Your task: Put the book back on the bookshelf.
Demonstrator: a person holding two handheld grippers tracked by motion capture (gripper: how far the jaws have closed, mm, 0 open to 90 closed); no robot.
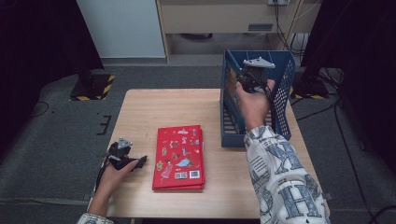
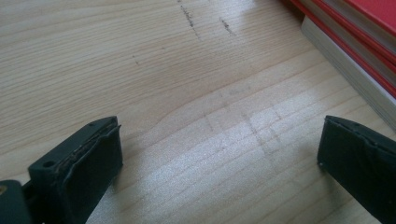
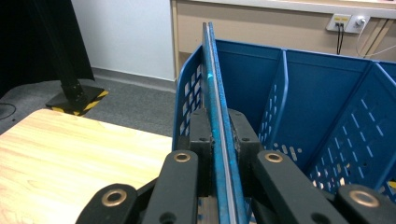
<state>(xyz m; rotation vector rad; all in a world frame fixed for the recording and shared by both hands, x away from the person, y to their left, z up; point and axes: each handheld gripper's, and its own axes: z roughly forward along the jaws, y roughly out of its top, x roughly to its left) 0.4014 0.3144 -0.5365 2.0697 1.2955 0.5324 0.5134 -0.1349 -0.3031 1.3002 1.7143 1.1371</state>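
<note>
Nearest the person, at the front left of the pale wooden surface (image 1: 140,112), the left gripper (image 1: 140,161) lies low in the left hand (image 1: 112,179), its black fingers (image 2: 88,163) pointing toward the red books. In the left gripper view those fingers stand wide apart with nothing between them, only bare wood grain below.

Just beside that gripper, toward the middle of the surface, lies the flat stack of red hardcover books (image 1: 180,157). The top cover carries small cartoon pictures and a printed code square near its front edge. In the left gripper view the stack's white page edges and red covers (image 2: 355,51) show at the upper right corner, apart from the fingers.

Farther back and to the right stands the blue perforated plastic file rack (image 1: 285,100) with upright dividers (image 3: 275,112). The right hand (image 1: 254,105), in a patterned white sleeve (image 1: 280,177), reaches over it with the right gripper (image 1: 250,79), topped by a grey three-cornered plate.

In the right gripper view the right gripper's fingers (image 3: 201,135) are clamped on a thin blue book (image 3: 217,116) held upright and edge-on, at the rack's left end, beside its perforated wall. Which slot it stands in cannot be told.

Beyond the rack are grey carpet floor (image 1: 187,74), a white wall panel (image 1: 121,28) and a beige cabinet (image 1: 215,18).
</note>
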